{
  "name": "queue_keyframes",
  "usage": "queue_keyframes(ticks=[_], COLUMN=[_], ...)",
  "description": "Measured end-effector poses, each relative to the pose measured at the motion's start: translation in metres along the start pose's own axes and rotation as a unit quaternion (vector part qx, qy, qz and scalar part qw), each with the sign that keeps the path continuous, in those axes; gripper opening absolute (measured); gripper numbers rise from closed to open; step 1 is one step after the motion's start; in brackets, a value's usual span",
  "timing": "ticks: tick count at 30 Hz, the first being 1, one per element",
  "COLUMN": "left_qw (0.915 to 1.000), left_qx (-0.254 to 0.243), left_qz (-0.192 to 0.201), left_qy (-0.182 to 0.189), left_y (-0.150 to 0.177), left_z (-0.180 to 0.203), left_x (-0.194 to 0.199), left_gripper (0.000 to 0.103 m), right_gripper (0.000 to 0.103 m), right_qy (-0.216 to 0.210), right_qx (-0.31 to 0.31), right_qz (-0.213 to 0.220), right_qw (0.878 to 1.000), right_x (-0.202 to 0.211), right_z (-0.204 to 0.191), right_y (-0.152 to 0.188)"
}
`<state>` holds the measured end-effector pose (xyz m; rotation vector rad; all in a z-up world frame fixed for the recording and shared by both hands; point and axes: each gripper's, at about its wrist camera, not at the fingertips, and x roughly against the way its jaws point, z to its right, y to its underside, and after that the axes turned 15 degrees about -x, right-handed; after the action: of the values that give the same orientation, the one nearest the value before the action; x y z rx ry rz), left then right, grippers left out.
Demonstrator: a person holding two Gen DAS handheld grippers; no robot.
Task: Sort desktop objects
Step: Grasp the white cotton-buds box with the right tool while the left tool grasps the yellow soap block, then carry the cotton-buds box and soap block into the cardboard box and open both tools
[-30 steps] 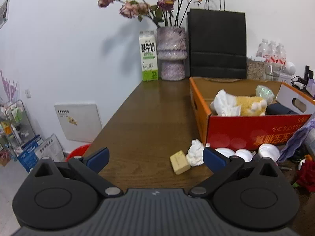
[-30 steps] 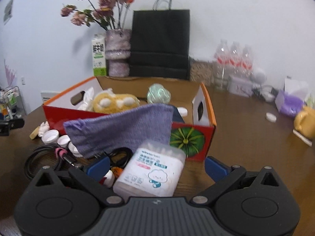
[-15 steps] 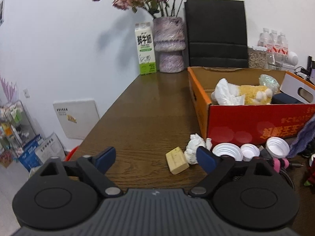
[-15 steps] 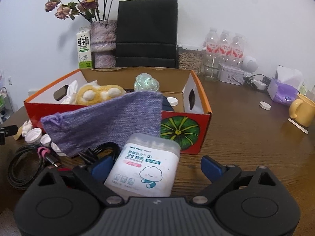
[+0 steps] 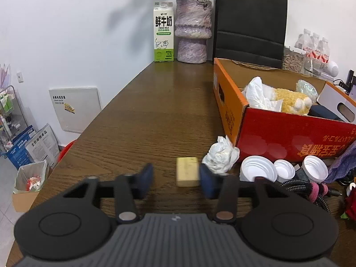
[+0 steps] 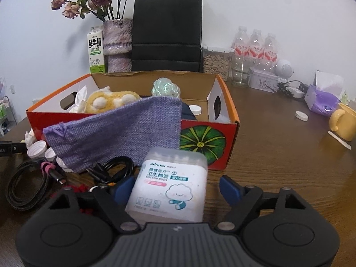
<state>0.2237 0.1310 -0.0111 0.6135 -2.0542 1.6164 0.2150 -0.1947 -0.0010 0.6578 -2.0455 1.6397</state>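
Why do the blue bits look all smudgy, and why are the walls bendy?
Left wrist view: the left gripper has just been closing around the yellow block, so it smears. Both views: fisheye lenses curve edges like the black bag; corners go dark.

Mounted low behind each pair of jaws, angled down over the worktop [image 5: 144,111]. Left view: close on the worktop's left end, wall beyond. Right view: facing the red box [image 6: 207,138] front-on, near. Shared ahead of both: box, milk carton [image 5: 163,32], vase [image 6: 116,44], black bag [image 5: 250,22].
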Motion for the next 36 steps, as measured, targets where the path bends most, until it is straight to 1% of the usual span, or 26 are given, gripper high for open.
queue_keyframes(ticks=[1, 3, 4, 9, 13, 16, 21, 27, 32, 36], left_qw=[1.0000, 1.0000, 1.0000, 0.9999, 1.0000, 0.9998, 0.9992, 0.9968, 0.9927, 0.9889], left_qx=[-0.002, -0.005, -0.005, -0.016, -0.007, -0.007, -0.003, -0.001, -0.002, -0.005], left_qz=[0.001, 0.002, 0.002, 0.004, 0.004, 0.012, 0.033, 0.078, 0.121, 0.148], left_qy=[0.002, 0.006, 0.008, -0.002, -0.005, -0.011, -0.021, -0.017, 0.000, 0.017], left_y=[0.000, -0.001, -0.001, -0.002, -0.001, -0.001, -0.005, -0.022, -0.047, -0.068], left_z=[0.001, 0.003, 0.004, 0.009, 0.008, 0.009, 0.009, 0.011, 0.020, 0.034], left_x=[0.000, 0.000, 0.001, 0.002, 0.004, 0.011, 0.027, 0.057, 0.075, 0.080], left_gripper=[0.032, 0.024, 0.022, 0.021, 0.021, 0.021, 0.021, 0.021, 0.021, 0.021], right_gripper=[0.075, 0.066, 0.065, 0.065, 0.064, 0.064, 0.064, 0.064, 0.064, 0.064], right_qy=[0.000, 0.001, -0.001, -0.002, -0.007, -0.018, -0.020, -0.031, -0.039, -0.055], right_qx=[0.001, 0.003, 0.005, 0.015, -0.007, -0.026, -0.020, -0.018, -0.009, -0.008], right_qz=[-0.001, -0.004, -0.007, -0.005, -0.005, 0.002, 0.022, 0.056, 0.098, 0.123], right_qw=[1.000, 1.000, 1.000, 1.000, 1.000, 1.000, 0.999, 0.998, 0.994, 0.991], right_x=[0.000, -0.001, -0.002, -0.002, -0.003, 0.001, 0.014, 0.042, 0.066, 0.074], right_z=[0.000, 0.001, 0.001, -0.001, 0.004, 0.011, 0.014, 0.017, 0.018, 0.017], right_y=[0.001, 0.002, 0.002, 0.004, 0.002, 0.002, 0.003, -0.005, -0.025, -0.048])
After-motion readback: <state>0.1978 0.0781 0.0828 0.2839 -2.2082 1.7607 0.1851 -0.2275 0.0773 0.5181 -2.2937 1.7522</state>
